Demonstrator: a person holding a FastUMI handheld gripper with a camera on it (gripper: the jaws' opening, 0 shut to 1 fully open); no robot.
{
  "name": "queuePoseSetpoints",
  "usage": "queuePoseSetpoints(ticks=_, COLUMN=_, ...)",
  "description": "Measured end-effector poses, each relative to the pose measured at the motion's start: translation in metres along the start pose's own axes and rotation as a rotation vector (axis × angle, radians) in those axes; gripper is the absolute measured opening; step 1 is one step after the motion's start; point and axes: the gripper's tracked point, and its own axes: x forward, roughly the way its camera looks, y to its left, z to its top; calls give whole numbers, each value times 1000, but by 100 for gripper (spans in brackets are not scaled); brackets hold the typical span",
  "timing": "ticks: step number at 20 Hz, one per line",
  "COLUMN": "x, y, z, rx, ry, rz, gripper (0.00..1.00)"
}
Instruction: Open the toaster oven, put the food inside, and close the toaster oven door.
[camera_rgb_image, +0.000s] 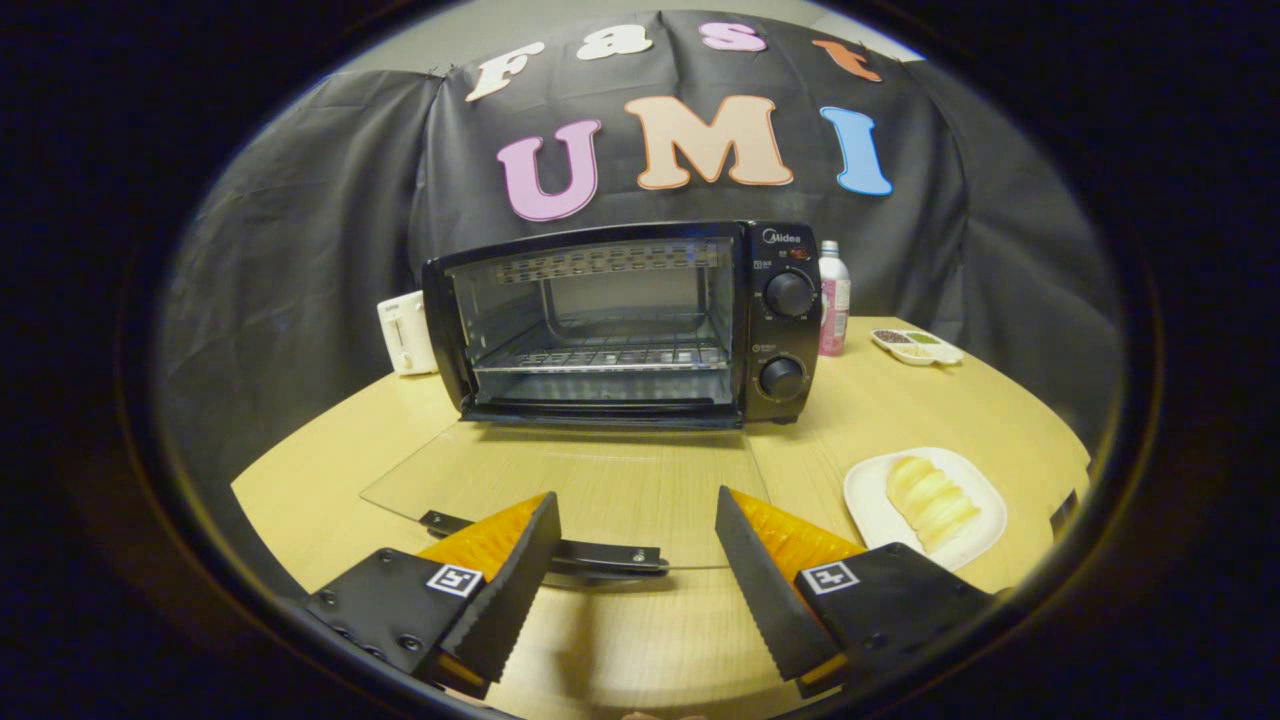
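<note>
A black toaster oven (625, 325) stands on the wooden table (900, 405) beyond my fingers, with a wire rack inside. Its glass door (575, 480) is folded all the way down and lies flat toward me. The door's dark handle (570, 550) sits just ahead of my fingers, partly behind the left one. My gripper (637, 520) is open, with nothing between its fingers. The food (932, 502), a row of pale slices, lies on a white plate (870, 500) just right of the right finger.
A white appliance (405, 333) stands left of the oven. A pink bottle (833, 300) stands right of the oven's two knobs. Farther right lies a small divided dish (917, 346). The table's curved edge runs close behind the plate.
</note>
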Motion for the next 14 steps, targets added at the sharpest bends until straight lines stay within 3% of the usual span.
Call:
queuePoseSetpoints(ticks=6, x=-5, y=-17, z=22, rx=46, ry=-63, rz=1, gripper=99)
queuePoseSetpoints(ticks=14, x=-6, y=-128, z=51, rx=57, ry=-108, rz=-227, gripper=99)
